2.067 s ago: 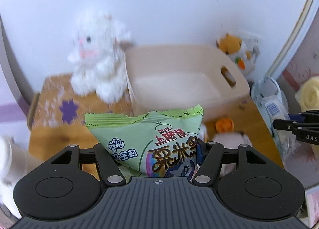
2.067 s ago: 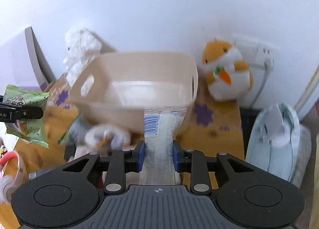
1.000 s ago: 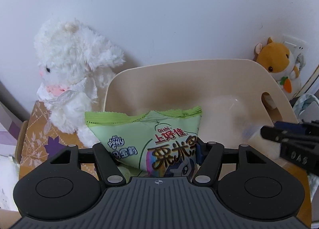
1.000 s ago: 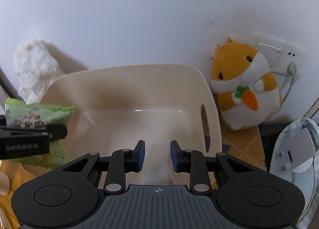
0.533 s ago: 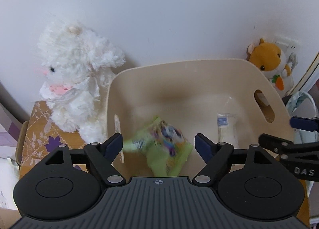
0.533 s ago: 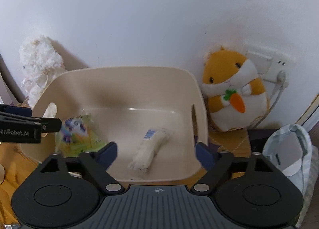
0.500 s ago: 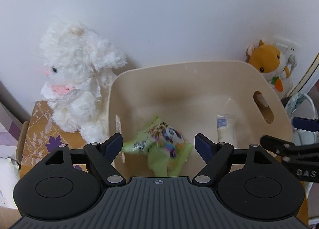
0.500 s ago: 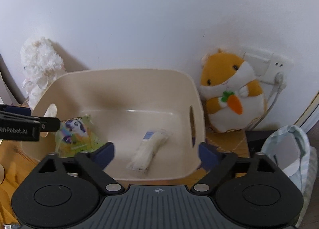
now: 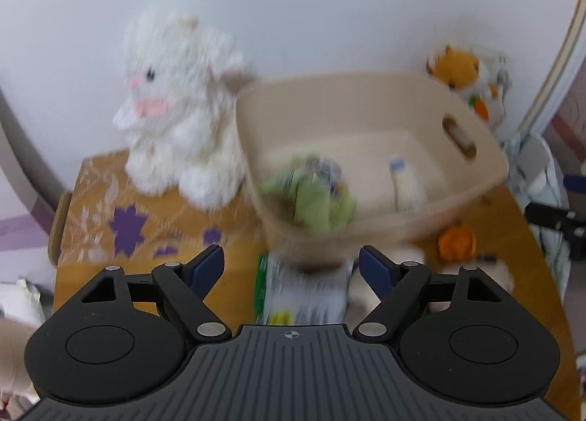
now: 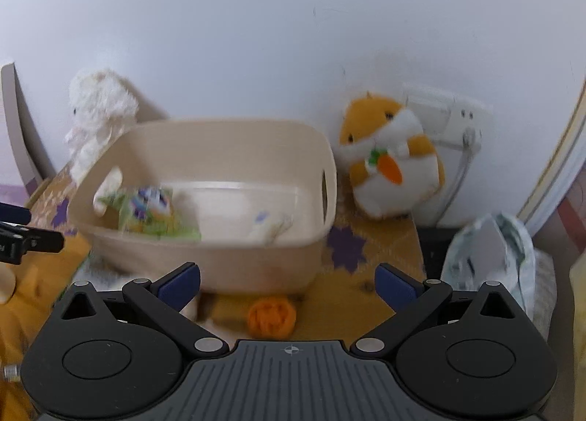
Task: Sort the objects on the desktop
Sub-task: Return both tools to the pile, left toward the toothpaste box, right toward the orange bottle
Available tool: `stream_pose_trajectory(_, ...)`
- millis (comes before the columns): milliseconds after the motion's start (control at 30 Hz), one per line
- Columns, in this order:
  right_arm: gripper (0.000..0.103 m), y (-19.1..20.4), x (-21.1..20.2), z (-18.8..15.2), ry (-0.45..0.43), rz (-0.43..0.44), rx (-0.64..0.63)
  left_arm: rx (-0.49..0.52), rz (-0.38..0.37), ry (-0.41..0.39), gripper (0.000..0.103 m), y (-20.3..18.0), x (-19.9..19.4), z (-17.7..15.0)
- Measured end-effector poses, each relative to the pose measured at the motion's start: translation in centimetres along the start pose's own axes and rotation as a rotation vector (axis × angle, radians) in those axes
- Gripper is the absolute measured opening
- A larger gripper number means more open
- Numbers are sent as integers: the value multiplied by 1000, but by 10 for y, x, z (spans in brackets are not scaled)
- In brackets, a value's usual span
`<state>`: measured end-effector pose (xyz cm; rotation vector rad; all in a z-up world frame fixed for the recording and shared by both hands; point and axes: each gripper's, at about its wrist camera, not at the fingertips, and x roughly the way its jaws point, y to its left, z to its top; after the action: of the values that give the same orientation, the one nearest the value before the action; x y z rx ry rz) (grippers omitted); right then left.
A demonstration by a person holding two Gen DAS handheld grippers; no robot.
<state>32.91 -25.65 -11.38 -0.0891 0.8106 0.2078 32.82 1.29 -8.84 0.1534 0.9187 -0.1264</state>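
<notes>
A beige bin (image 9: 487,150) stands on the wooden desk; it also shows in the right wrist view (image 10: 227,256). Inside lie a green snack bag (image 9: 315,197) (image 10: 150,215) and a clear white packet (image 9: 406,183) (image 10: 271,225). My left gripper (image 9: 292,267) is open and empty, in front of the bin. My right gripper (image 10: 288,283) is open and empty, also in front of the bin. A green and white packet (image 9: 304,292) lies on the desk just ahead of the left gripper. A small orange pumpkin toy (image 10: 271,316) (image 9: 457,242) lies in front of the bin.
A white plush lamb (image 9: 179,109) (image 10: 97,117) sits left of the bin. An orange hamster plush (image 10: 388,161) (image 9: 463,73) sits right of it by a wall socket (image 10: 443,109). A pale bag (image 10: 490,256) lies at the right. The wall is close behind.
Both grippers let go of their packets into the bin, opened, and have pulled back and lower. The desk in front of the bin now shows.
</notes>
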Motion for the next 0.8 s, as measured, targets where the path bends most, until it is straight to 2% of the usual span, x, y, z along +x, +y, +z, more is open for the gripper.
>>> stream_pose_trajectory(200, 103, 2, -16, -50, 32, 35, 16, 36, -1, 73, 82, 16, -5, -46)
stream_pose_trajectory(400, 103, 17, -39, -87, 47, 103, -21, 102, 3, 114, 82, 22, -13, -82)
stream_pose_trajectory(633, 103, 37, -55, -110, 55, 182, -52, 155, 14, 181, 82, 28, -10, -110)
stream_pose_trajectory(800, 103, 53, -47, -125, 110, 212, -97, 218, 42, 252, 82, 28, 6, -125)
